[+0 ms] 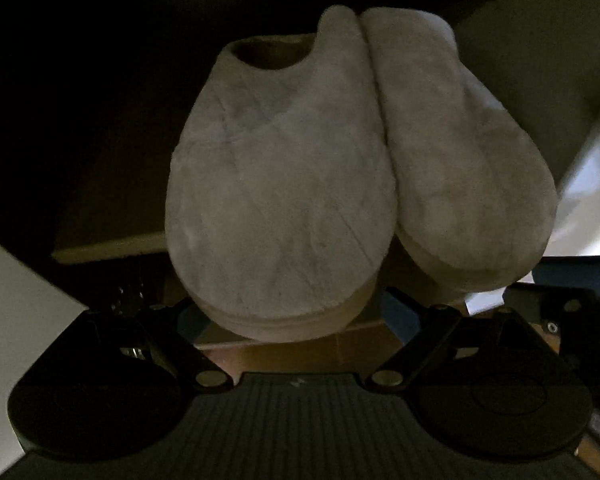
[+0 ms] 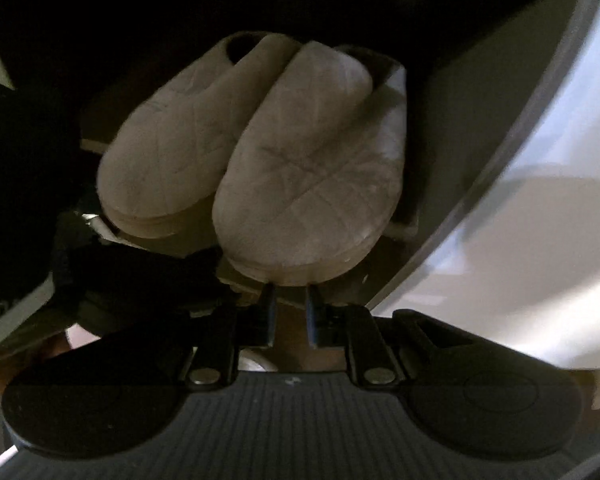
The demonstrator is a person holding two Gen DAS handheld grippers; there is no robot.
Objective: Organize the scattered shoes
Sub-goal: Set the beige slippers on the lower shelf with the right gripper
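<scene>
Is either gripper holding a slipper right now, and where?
Cannot be told. The left gripper has wide jaws flanking one slipper at its toe; the right gripper, nearly closed, meets the other slipper under its toe.

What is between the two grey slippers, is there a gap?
No gap shows. In both wrist views the left slipper and the right slipper press side by side along their length, with only a dark seam between them.
</scene>
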